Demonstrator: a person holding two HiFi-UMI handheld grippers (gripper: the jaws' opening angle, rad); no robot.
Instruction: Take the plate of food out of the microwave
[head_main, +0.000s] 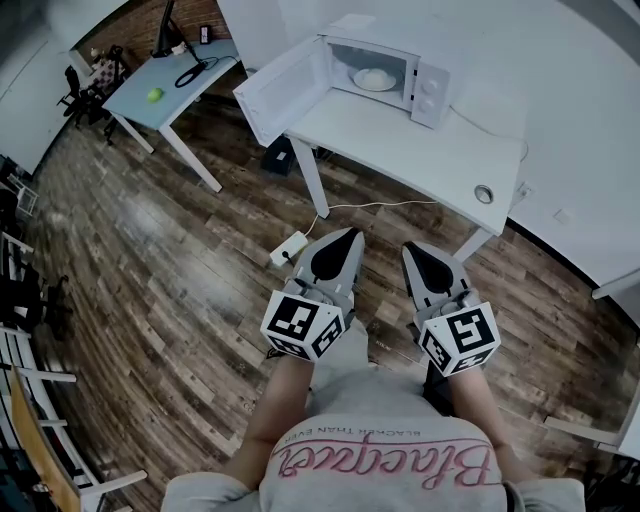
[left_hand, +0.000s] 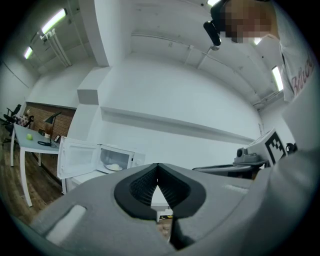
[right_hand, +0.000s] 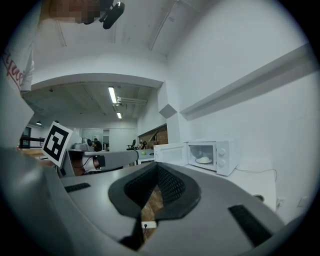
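Head view, upper centre: round white plate of food (head_main: 375, 79), likely stiff, breakable; pinch its rim. Your left claw (head_main: 349, 234) and right claw (head_main: 411, 249) are closed, empty.

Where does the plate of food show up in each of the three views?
Head view: the plate of food is at top centre, inside the microwave.
Left gripper view: it is at lower left, inside the cavity.
Right gripper view: it is right of centre, below mid-height.
Shared landmark: the open door, swung out to the left of the plate of food in every view.
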